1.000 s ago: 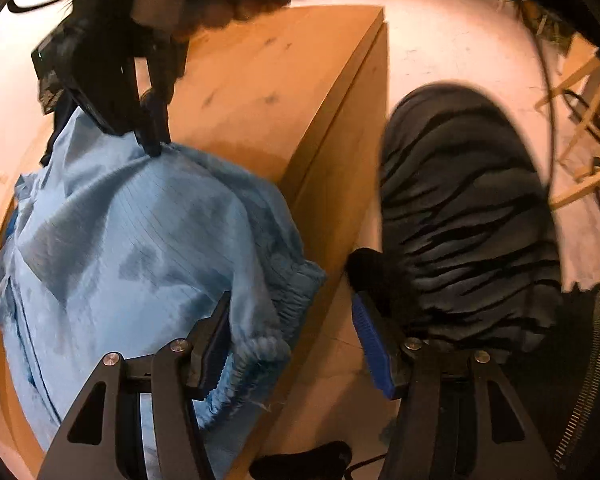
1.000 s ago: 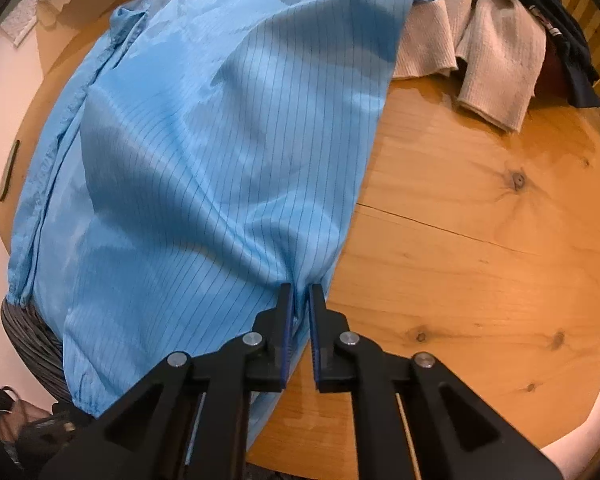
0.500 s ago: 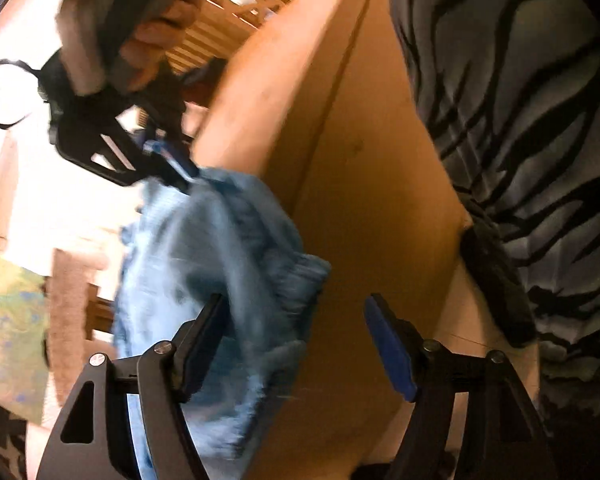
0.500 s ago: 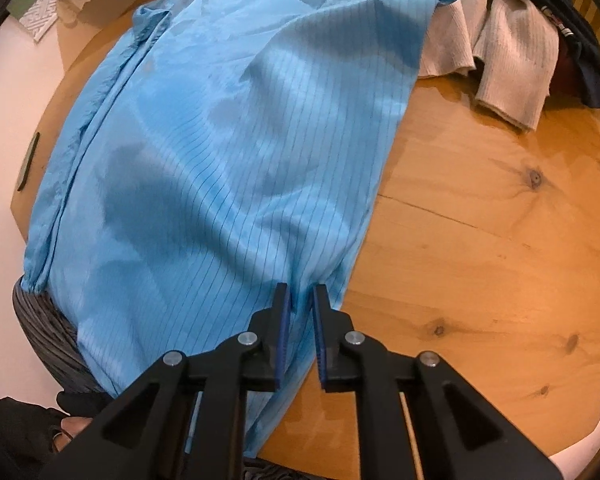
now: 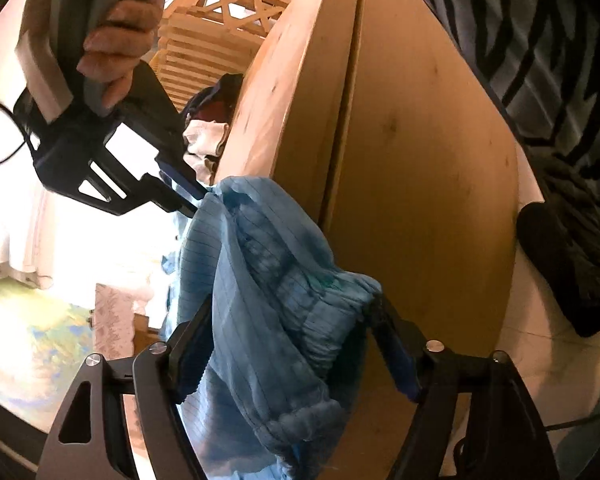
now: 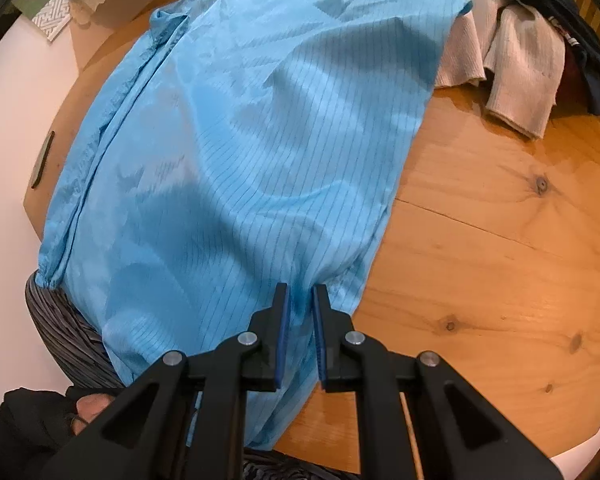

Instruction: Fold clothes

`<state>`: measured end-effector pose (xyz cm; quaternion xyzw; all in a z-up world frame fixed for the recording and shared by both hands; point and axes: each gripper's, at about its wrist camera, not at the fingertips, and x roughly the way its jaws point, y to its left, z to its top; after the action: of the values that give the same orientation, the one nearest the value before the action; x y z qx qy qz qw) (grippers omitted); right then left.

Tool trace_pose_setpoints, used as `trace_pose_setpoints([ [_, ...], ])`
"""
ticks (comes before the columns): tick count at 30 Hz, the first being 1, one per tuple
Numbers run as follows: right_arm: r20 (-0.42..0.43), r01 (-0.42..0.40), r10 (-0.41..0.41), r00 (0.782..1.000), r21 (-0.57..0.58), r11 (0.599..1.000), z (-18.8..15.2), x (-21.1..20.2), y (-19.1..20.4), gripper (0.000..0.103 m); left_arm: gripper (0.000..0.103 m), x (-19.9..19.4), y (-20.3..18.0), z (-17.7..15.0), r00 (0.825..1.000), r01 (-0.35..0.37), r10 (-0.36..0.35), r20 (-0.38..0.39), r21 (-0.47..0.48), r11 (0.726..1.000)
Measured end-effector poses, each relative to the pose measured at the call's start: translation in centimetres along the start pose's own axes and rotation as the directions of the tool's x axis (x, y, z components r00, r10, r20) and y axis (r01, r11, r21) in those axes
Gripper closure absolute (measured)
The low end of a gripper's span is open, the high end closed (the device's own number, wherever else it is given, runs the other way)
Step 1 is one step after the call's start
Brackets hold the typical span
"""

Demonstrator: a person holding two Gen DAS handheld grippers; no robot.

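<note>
Only the left wrist view shows left gripper (image 5: 290,344) fingers spread around the blue garment (image 5: 268,300); right gripper (image 6: 299,312) pinches its edge.

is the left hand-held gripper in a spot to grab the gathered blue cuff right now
Probably yes. The left hand-held gripper has its jaws wide, one on each side of the gathered cuff of the blue garment, and nothing lies between. The right hand-held gripper pinches the hem.

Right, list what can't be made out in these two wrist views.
- Left wrist view: whether the left gripper touches the light blue pinstriped garment; cloth covers its pads.
- Right wrist view: the garment's near hem, hidden behind the right gripper and hanging over the round wooden table.
- Right wrist view: the dark clothes behind the beige ribbed knit, cut off by the frame.
</note>
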<state>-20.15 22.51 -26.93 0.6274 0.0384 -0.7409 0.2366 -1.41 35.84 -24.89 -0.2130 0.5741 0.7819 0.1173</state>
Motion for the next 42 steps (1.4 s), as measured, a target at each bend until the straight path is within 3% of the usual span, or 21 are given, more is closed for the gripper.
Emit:
trace_pose_setpoints([
  [4,-0.010,-0.022,0.022,1.000,0.036,0.999,-2.2,-1.2,-1.8,0.091,0.051,0.0,2.4,0.5,0.995,0.093,-0.091,0.041,-0.072,0.993],
  [7,0.002,-0.059,0.059,0.998,0.085,0.995,-1.4,-2.6,-2.5,0.086,0.063,0.0,5.3,0.6,0.978,0.205,-0.194,0.072,-0.184,0.961],
  [8,0.007,-0.072,0.071,0.997,0.101,0.992,-1.2,-3.0,-2.7,0.078,0.070,-0.3,6.2,0.4,0.969,0.246,-0.231,0.088,-0.233,0.941],
  [10,0.041,-0.097,0.092,0.995,0.122,0.988,-2.1,-6.3,-4.9,0.071,0.075,-0.4,8.7,0.0,0.943,0.333,-0.307,0.130,-0.337,0.881],
  [14,0.100,-0.087,0.072,0.992,0.148,0.985,-2.4,-11.0,-7.5,0.071,0.088,-0.8,12.4,-0.5,0.902,0.431,-0.379,0.207,-0.443,0.786],
  [18,0.123,-0.021,0.000,0.992,0.169,0.985,-2.5,-13.4,-10.5,0.070,0.091,-0.2,15.4,-1.4,0.860,0.507,-0.442,0.253,-0.514,0.692],
  [21,0.133,-0.020,-0.006,0.991,0.193,0.981,-0.5,-13.2,-11.6,0.070,0.093,0.0,16.8,-3.0,0.846,0.528,-0.449,0.288,-0.576,0.624],
  [29,0.134,-0.056,0.021,0.991,0.260,0.964,6.6,-9.0,-14.5,0.070,0.093,-2.1,17.8,-6.6,0.850,0.521,-0.409,0.332,-0.645,0.559],
  [31,0.126,-0.093,0.060,0.990,0.271,0.958,7.9,-7.8,-15.0,0.070,0.093,-2.1,18.3,-7.2,0.851,0.519,-0.401,0.339,-0.656,0.548],
  [33,0.127,-0.186,0.155,0.980,0.288,0.940,8.8,-6.8,-15.4,0.070,0.093,-2.3,19.0,-8.0,0.851,0.519,-0.393,0.349,-0.672,0.528],
  [36,0.106,-0.212,0.188,0.976,0.293,0.932,9.8,-5.6,-15.6,0.070,0.093,-2.1,19.9,-9.2,0.838,0.538,-0.396,0.376,-0.693,0.480],
  [38,0.094,-0.193,0.172,0.981,0.293,0.937,10.2,-4.3,-15.6,0.070,0.093,-2.2,20.2,-9.8,0.835,0.543,-0.391,0.388,-0.697,0.468],
  [40,0.109,-0.208,0.183,0.977,0.297,0.932,10.3,-3.5,-15.7,0.070,0.093,-2.0,20.4,-10.6,0.814,0.571,-0.400,0.421,-0.706,0.419],
  [42,0.112,-0.187,0.161,0.981,0.287,0.939,10.3,-3.6,-15.3,0.083,0.093,-1.9,20.6,-11.5,0.798,0.592,-0.399,0.452,-0.713,0.375],
])
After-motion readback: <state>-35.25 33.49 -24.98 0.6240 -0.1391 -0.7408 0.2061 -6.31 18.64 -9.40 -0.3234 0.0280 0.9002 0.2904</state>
